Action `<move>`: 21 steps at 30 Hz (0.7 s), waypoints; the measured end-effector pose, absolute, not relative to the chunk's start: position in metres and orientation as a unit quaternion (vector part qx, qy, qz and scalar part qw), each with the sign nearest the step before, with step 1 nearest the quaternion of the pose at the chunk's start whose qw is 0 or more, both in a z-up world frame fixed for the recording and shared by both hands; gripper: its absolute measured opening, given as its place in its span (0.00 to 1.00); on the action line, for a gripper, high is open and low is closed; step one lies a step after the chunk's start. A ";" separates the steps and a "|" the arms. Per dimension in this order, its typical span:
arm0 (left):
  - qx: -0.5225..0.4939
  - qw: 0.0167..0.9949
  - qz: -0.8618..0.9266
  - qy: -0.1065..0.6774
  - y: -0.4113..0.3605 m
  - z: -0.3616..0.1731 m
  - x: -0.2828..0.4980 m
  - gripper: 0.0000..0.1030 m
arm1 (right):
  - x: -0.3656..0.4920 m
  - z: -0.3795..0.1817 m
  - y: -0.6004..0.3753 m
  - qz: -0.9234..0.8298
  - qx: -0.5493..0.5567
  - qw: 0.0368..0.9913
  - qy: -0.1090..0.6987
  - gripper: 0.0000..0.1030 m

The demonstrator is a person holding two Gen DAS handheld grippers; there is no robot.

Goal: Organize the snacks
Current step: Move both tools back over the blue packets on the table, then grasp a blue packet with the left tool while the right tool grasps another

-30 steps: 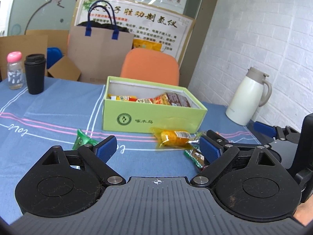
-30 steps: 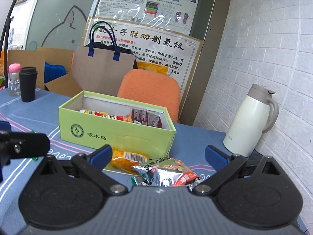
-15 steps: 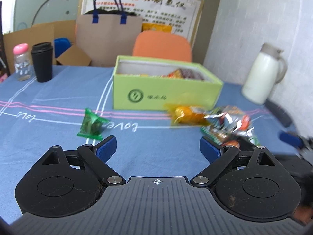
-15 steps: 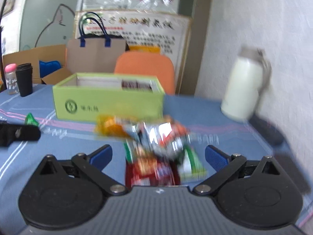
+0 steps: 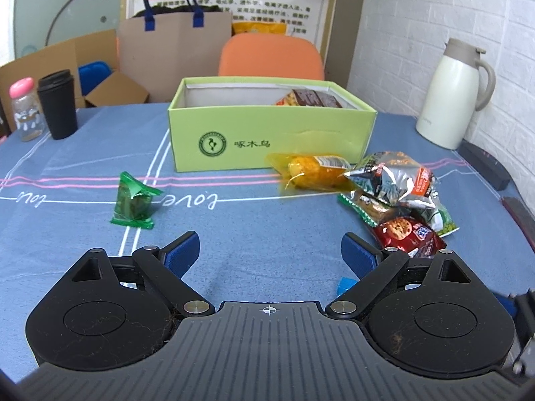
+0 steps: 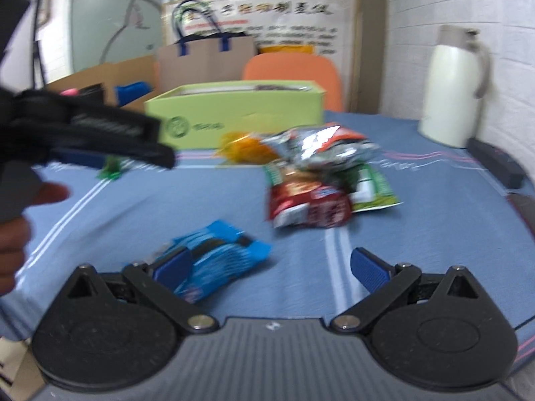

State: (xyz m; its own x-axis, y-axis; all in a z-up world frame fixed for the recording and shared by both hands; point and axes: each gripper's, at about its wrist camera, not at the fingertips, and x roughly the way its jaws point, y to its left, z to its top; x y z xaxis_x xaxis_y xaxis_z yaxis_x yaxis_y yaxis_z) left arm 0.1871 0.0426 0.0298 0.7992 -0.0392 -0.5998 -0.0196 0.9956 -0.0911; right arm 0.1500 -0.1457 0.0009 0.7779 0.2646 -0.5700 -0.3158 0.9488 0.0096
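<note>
A: Item one, the box?
B: Green box [image 5: 271, 140], lid off, far centre of the blue tablecloth [image 5: 83, 153]; packets lie inside at its right end.

A: Loose snacks?
B: Green packet [image 5: 133, 200] alone at left. Yellow packet [image 5: 311, 172] touching the box front. Just right of it, a heap: silver bag [image 5: 391, 177] on top, red cookie packet [image 5: 406, 234] nearest. Blue packet [image 6: 214, 255] near, partly behind a right-claw finger; that view is blurred.

A: Claws?
B: Left gripper [image 5: 269, 254]: fingers spread wide, nothing between them, low over bare cloth. Right gripper [image 6: 271, 267]: likewise spread, holding nothing.

A: Other stock?
B: White jug [image 5: 454, 93] far right; black cup [image 5: 58, 103] and pink-capped bottle [image 5: 25, 110] far left; orange chair [image 5: 271, 55] and paper bag [image 5: 174, 40] behind the table.
</note>
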 end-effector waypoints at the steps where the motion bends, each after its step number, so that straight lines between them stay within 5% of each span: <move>1: -0.046 0.947 -0.005 0.318 0.042 0.029 0.188 0.78 | 0.149 0.000 -0.142 0.166 -0.043 0.939 0.298 0.96; 21: -0.089 0.928 -0.029 0.361 0.080 0.015 0.192 0.80 | 0.170 -0.015 -0.088 0.238 -0.095 0.916 0.310 0.97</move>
State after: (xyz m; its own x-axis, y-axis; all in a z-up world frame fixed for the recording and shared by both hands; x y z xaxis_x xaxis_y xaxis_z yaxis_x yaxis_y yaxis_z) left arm 0.1916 0.0800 0.0150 0.7374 -0.1185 -0.6649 -0.0098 0.9825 -0.1860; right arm 0.1705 -0.0878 -0.0148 0.6948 0.3762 -0.6130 -0.4941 0.8690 -0.0268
